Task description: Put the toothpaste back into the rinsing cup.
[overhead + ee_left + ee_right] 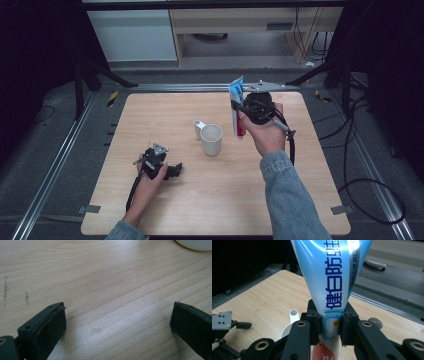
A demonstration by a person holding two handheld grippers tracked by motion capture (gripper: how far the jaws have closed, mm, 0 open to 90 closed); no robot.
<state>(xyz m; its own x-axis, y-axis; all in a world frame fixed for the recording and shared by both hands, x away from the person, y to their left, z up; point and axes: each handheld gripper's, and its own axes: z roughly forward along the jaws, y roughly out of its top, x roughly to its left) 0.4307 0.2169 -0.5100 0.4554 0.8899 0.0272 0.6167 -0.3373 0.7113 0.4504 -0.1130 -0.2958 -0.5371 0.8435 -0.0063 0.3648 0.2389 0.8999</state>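
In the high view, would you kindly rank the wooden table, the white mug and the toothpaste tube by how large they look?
1. wooden table, by far the largest.
2. toothpaste tube, upright in the right gripper; it is raised towards the camera, so its lead over the mug is unsure.
3. white mug, shorter but wider.

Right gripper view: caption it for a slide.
Right gripper clamps a blue-and-white toothpaste tube upright above the wooden table.

You have one toothpaste tube [237,107], one white cup [211,139] and one small white scoop [199,126] beside it. You hold two grippers, one per hand: the left gripper [176,170] and the right gripper [237,111]. One wooden table [225,185] carries it all.
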